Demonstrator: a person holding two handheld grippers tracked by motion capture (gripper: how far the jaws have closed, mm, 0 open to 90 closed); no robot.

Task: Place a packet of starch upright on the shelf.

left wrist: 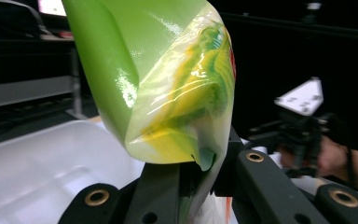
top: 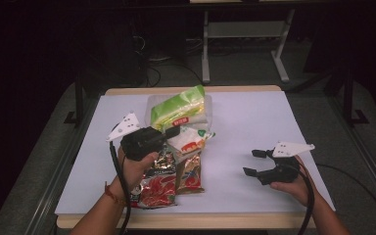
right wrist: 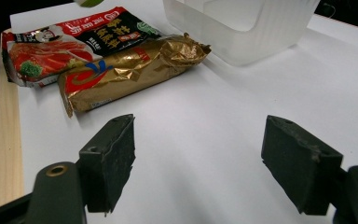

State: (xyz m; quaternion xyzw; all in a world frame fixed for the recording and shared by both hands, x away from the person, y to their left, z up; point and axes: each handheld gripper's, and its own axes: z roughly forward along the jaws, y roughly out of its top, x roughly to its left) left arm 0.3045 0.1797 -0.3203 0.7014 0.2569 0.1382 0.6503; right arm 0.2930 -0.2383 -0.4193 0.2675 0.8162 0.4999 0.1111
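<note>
while pinched, green packet (left wrist: 168, 79) rises above left claw (left wrist: 200, 172).

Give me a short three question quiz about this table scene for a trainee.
1. True or false: the left gripper is shut on the green packet.
2. What stands between the right gripper's jaws? A) gold packet B) nothing C) clear tub
3. Fill in: the gold packet lies beside the ___ packet.

Key: 1 true; 2 B; 3 red.
</note>
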